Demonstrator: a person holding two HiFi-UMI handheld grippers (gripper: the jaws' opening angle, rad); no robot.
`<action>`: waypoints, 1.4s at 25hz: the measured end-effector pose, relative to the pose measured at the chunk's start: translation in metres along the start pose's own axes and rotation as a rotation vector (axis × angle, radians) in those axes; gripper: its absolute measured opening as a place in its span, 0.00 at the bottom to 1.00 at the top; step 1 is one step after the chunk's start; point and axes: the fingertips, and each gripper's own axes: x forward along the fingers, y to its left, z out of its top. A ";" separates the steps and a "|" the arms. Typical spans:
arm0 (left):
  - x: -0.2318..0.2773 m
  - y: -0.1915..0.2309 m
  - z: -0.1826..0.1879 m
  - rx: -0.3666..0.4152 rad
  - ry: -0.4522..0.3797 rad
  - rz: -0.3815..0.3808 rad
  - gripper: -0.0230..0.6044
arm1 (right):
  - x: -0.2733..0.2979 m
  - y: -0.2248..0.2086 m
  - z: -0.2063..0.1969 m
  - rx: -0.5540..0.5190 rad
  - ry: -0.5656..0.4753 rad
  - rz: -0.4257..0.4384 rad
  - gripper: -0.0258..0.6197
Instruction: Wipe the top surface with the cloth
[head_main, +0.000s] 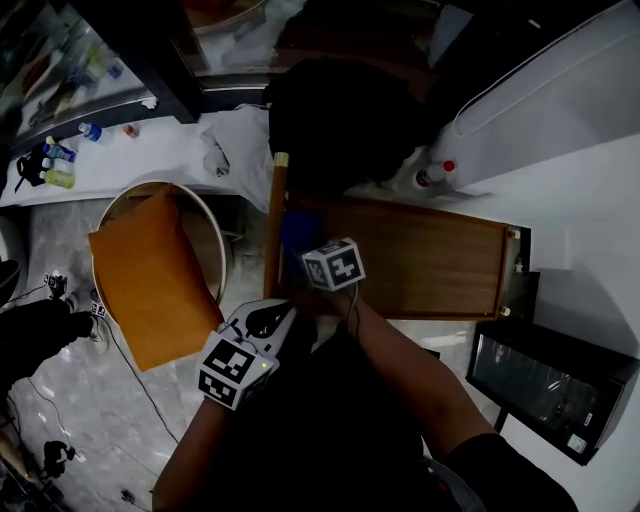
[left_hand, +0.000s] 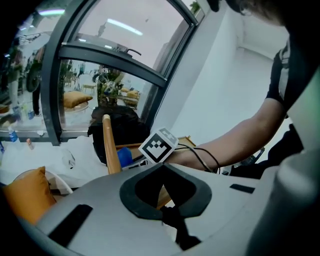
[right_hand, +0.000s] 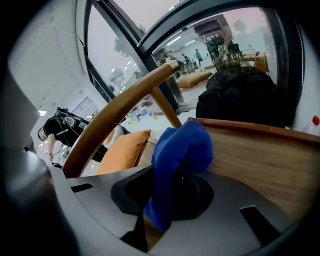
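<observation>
Right gripper (right_hand: 170, 202): jaws clamped on a bunched blue cloth (right_hand: 182, 150), which stands out ahead of the jaws. In the head view the cloth (head_main: 298, 232) sits over the left end of the wooden tabletop (head_main: 430, 262), just ahead of the right gripper (head_main: 308, 250) and its marker cube. Whether the cloth is pressed onto the wood cannot be confirmed from any view.

Left gripper (left_hand: 162, 189): jaws together, nothing between them. In the head view it (head_main: 262, 325) is held off the near left corner of the tabletop, apart from the cloth and nearer the person than the right gripper.

Surroundings: a wooden chair rail (head_main: 275, 215) runs along the left edge of the tabletop, just beside the cloth. An orange cushion (head_main: 150, 280) lies on the round seat to the left. A black bag (head_main: 340, 120) rests beyond the far edge of the tabletop. The visible wood surface is bare to the right of the cloth.
</observation>
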 end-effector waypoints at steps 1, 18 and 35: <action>-0.002 0.002 -0.001 0.001 0.002 0.001 0.04 | 0.006 0.001 -0.002 -0.008 0.005 -0.007 0.17; 0.001 -0.011 0.002 0.020 0.004 -0.013 0.04 | -0.001 -0.020 -0.015 -0.177 0.089 -0.080 0.17; 0.062 -0.073 0.013 0.037 0.036 -0.057 0.04 | -0.077 -0.103 -0.050 -0.148 0.123 -0.137 0.17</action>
